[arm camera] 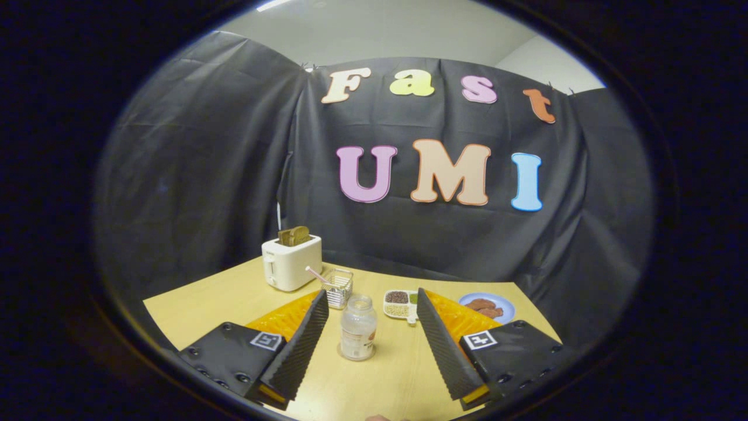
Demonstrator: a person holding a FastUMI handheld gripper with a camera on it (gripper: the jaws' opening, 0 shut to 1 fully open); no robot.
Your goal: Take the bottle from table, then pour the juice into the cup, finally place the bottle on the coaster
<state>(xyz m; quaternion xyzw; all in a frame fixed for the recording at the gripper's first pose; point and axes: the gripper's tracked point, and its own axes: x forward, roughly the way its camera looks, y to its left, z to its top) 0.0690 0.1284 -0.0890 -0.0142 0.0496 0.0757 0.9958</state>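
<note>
The tongs are standing wide apart at the lower middle of the frame, gripping nothing. Each finger is showing a black, finely ribbed pad shaped as a tapering wedge, backed by an orange body and a black plate with a square marker.

The bottle is standing upright between the two fingers, toward their tips and touching neither. It is a clear, rounded vessel with a wide neck and a pale label, and it is sitting on a thin round coaster lying flat on the worktop. Open room is remaining on both sides of the bottle.

The worktop is a smooth, pale yellow-wood surface; its left edge is running down toward the lower left of the frame.

Beyond the fingers:
- A white, boxy toaster with brown slices in its slots is standing at centre left.
- A small wire basket holding a pink straw is sitting just beside it.
- A white divided dish of grains is lying at centre.
- A blue plate with brown food is resting near the worktop's far right edge.
</note>
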